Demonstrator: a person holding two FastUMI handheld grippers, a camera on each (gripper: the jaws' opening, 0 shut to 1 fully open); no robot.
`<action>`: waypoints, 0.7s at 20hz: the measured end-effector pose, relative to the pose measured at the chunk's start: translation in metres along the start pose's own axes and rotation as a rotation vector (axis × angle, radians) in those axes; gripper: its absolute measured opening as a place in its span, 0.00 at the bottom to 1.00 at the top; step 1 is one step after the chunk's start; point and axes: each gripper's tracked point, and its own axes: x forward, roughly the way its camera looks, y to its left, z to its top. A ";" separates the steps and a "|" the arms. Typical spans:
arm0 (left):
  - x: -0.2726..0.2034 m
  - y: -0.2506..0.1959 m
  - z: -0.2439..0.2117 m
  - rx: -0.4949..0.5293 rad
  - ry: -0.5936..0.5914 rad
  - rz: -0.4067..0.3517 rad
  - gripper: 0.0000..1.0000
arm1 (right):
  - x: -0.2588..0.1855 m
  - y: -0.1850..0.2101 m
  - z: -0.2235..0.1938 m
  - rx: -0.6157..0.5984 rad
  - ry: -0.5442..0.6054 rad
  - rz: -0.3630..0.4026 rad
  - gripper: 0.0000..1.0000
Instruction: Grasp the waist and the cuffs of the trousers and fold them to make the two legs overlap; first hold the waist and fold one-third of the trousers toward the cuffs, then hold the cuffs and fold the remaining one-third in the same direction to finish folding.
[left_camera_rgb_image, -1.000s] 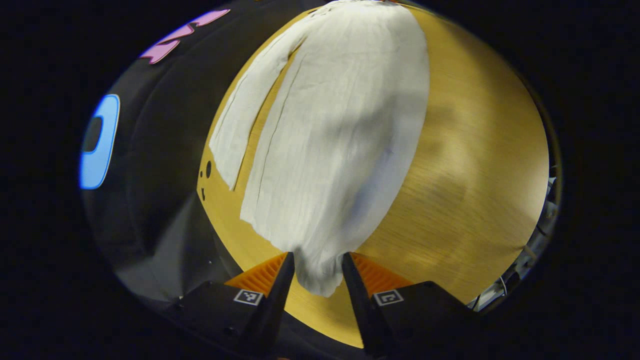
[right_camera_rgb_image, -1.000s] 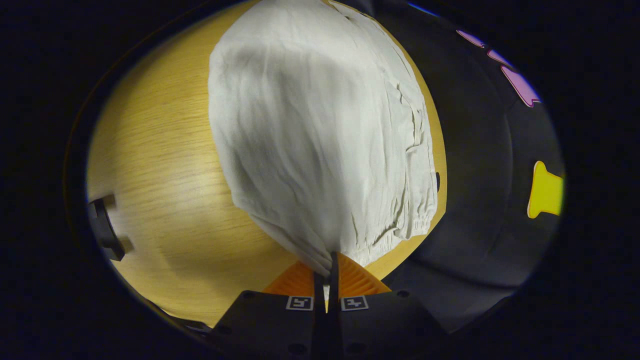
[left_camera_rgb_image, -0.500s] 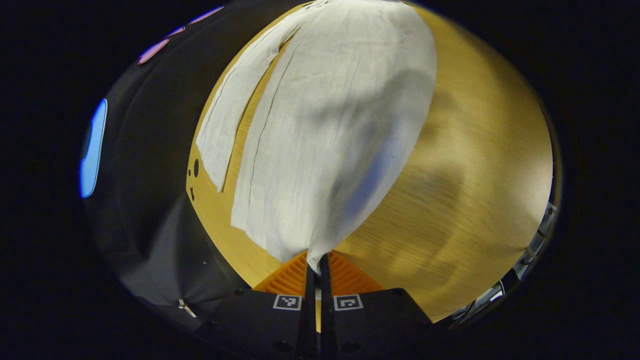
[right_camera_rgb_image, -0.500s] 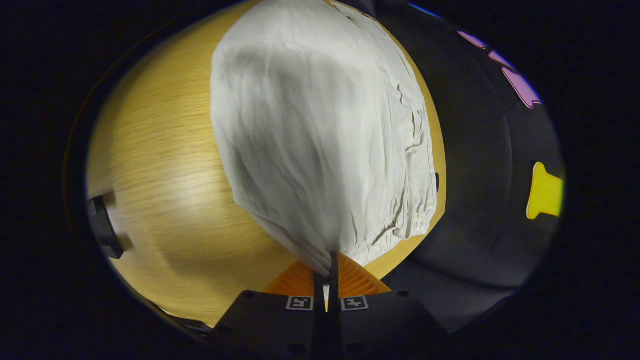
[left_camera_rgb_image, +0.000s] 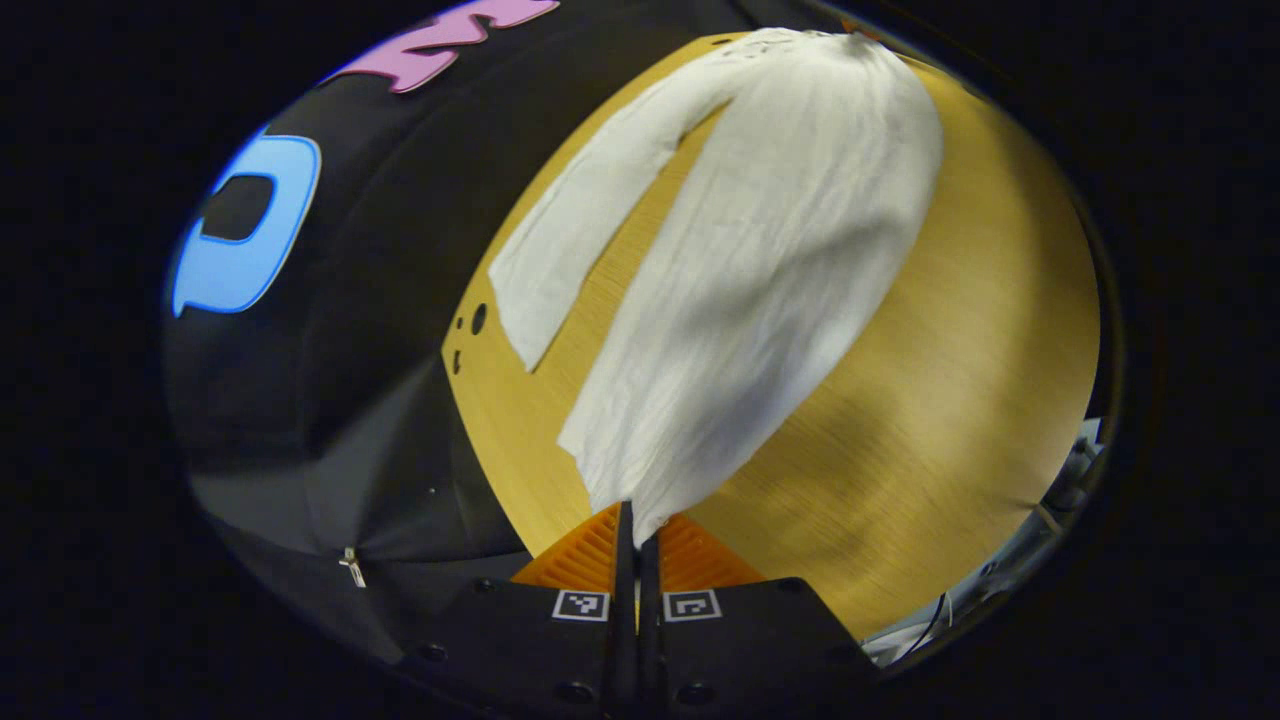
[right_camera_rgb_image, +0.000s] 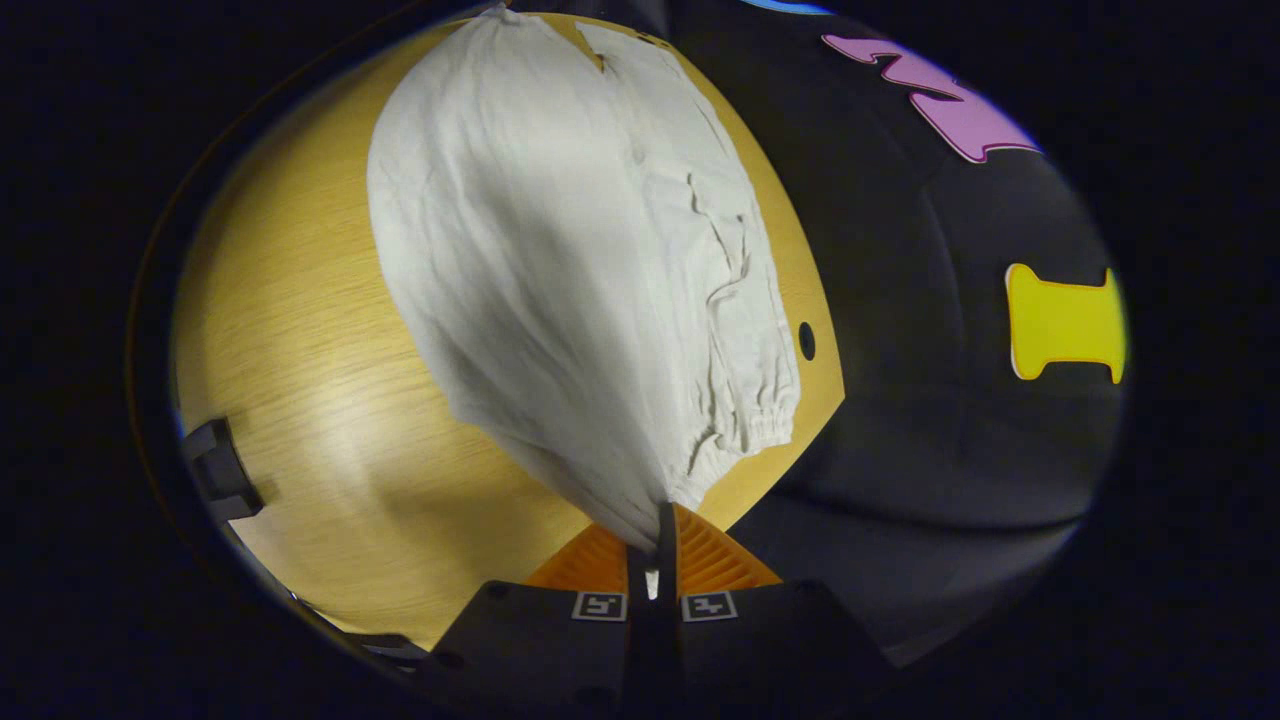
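Trousers (left_camera_rgb_image: 760, 270) now lifted off the wooden table (left_camera_rgb_image: 960, 380), left gripper (left_camera_rgb_image: 636, 522) newly clamped on cuff, right gripper (right_camera_rgb_image: 660, 522) clamped at waist; leg-overlap fold underway.

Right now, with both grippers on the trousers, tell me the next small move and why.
Probably carry both held edges across toward the far leg. The left gripper pinches a cuff of the white crinkled cloth trousers, the right gripper pinches the waist, jaws shut, and the other leg lies apart on the round wooden table.
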 end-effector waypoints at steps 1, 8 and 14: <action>-0.002 0.009 0.004 -0.009 -0.004 0.032 0.05 | -0.001 -0.004 0.000 0.022 0.000 -0.002 0.05; -0.003 0.084 0.056 -0.107 -0.084 0.175 0.05 | 0.010 -0.080 0.024 0.233 -0.034 -0.090 0.05; 0.035 0.140 0.104 -0.203 -0.154 0.181 0.05 | 0.042 -0.144 0.050 0.386 -0.061 -0.123 0.05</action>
